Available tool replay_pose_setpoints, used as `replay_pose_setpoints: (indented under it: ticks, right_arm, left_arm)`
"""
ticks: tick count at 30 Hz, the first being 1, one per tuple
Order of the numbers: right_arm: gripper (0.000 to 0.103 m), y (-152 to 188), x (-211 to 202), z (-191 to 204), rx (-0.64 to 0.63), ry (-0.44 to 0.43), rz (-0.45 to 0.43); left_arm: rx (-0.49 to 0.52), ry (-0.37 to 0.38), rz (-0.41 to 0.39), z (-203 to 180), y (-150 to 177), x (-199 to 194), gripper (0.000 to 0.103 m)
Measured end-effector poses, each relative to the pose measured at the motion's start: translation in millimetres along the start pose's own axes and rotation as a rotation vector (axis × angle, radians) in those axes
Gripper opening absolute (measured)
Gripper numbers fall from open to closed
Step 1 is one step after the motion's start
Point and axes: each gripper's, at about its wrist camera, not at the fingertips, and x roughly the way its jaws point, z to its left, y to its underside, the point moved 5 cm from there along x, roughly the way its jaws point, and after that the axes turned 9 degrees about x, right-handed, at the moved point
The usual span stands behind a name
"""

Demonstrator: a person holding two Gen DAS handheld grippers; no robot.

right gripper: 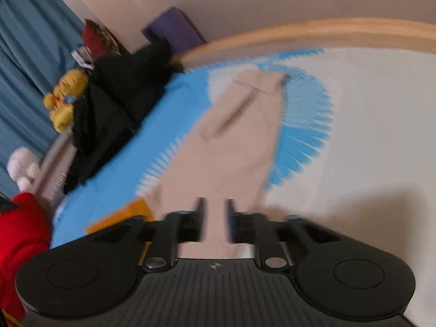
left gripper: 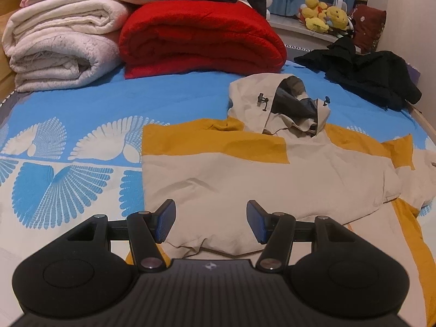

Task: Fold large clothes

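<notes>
A beige and mustard hooded jacket (left gripper: 231, 174) lies on the blue and white bed sheet (left gripper: 68, 147), hood toward the far side. Its left side is folded in with a straight edge. My left gripper (left gripper: 211, 222) is open and empty, hovering just above the jacket's near hem. In the blurred right wrist view, the jacket's beige sleeve (right gripper: 231, 136) stretches away over the sheet. My right gripper (right gripper: 215, 219) is partly open above the sleeve's near end; nothing is pinched between the fingers.
Folded white blankets (left gripper: 60, 51) and a red blanket (left gripper: 201, 38) are stacked at the far left. A black garment (left gripper: 365, 70) lies at the far right, with yellow plush toys (left gripper: 324, 13) behind. The wooden bed rail (right gripper: 313, 35) runs along the right edge.
</notes>
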Motion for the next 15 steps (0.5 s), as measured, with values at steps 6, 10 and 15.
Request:
replay_pose_setpoints:
  ticks: [6, 10, 15]
  right_arm:
    - [0.052, 3, 0, -62, 0.084, 0.077, 0.045]
    - [0.053, -3, 12, -72, 0.106, 0.052, 0.057]
    - [0.056, -11, 46, -49, 0.141, -0.029, 0.063]
  left_arm:
    - [0.019, -0.005, 0.009, -3, 2, 5, 0.063]
    - [0.057, -0.014, 0.022, -10, 7, 10, 0.063]
    - [0.112, -0.030, 0.038, -19, 16, 18, 0.063]
